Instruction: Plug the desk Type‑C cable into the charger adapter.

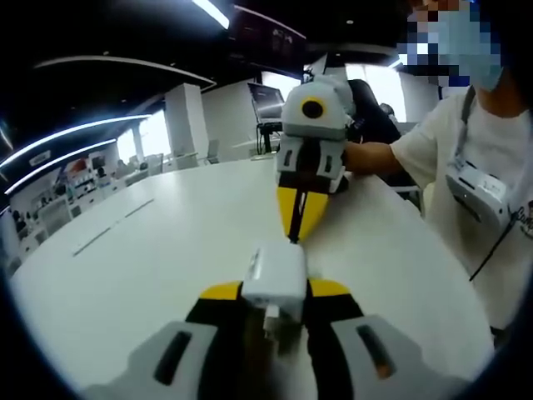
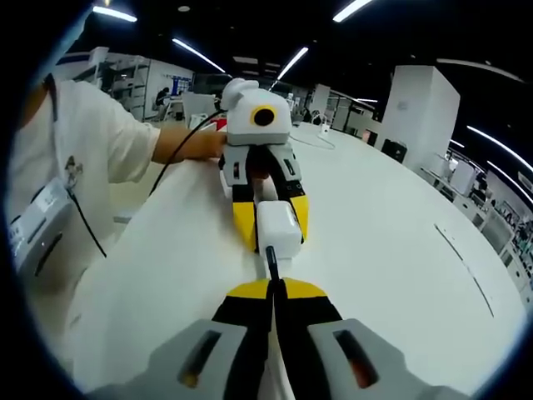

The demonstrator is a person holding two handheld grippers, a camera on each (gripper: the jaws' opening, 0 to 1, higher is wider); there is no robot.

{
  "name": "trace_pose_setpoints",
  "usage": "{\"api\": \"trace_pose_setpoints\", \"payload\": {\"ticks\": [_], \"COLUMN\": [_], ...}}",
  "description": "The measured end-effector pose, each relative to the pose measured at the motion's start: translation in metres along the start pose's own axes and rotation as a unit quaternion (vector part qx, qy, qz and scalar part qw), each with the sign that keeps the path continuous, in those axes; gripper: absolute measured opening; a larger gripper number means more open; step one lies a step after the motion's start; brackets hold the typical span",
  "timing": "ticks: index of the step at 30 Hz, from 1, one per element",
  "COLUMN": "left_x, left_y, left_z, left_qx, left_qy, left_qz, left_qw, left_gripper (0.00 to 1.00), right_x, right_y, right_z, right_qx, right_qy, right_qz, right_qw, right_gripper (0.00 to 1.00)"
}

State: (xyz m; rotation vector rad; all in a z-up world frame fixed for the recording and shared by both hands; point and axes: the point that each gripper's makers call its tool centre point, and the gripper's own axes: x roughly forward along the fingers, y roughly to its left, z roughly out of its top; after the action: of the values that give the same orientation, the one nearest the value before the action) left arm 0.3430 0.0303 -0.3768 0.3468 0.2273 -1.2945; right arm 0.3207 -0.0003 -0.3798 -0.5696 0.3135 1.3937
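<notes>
- Left gripper: jaws closed on the charger adapter, a white, rounded block held above the white surface. The adapter is the landmark for what follows.
- Right gripper: jaws pressed nearly together, pinching the Type-C cable just behind its dark plug. The plug tip meets the near face of the adapter; whether it is seated in the port cannot be told from here.
- Handling, adapter: judged light, rigid and smooth-skinned, so liable to slip or twist between the jaws. Best held across its flat sides, clear of the port face.
- Handling, cable: judged thin and limp along its run, stiff only at the plug. Hold at the plug's moulded collar so the push goes straight.
- Beyond the adapter: a person's hand behind the left gripper.
</notes>
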Motion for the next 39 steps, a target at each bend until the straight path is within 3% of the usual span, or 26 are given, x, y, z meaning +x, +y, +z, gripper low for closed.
{"api": "trace_pose_setpoints", "payload": {"ticks": [20, 25, 39], "left_x": [0.001, -0.003, -0.002], "left_y": [0.006, 0.008, 0.01], "left_z": [0.002, 0.013, 0.012], "left_qx": [0.004, -0.01, -0.004], "left_qy": [0.0, -0.029, -0.027], "left_qz": [0.017, 0.02, 0.022], "left_qw": [0.9999, 0.9993, 0.9994], "left_gripper": [0.29, 0.31, 0.32], "right_x": [-0.003, -0.004, -0.004], "right_y": [-0.008, -0.007, -0.008], "right_z": [0.001, 0.0, -0.001], "right_qx": [0.012, 0.017, 0.01], "right_qy": [-0.014, -0.017, -0.022], "right_qz": [-0.006, -0.005, -0.005], "right_qw": [0.9998, 0.9997, 0.9997], "right_gripper": [0.04, 0.04, 0.05]}}
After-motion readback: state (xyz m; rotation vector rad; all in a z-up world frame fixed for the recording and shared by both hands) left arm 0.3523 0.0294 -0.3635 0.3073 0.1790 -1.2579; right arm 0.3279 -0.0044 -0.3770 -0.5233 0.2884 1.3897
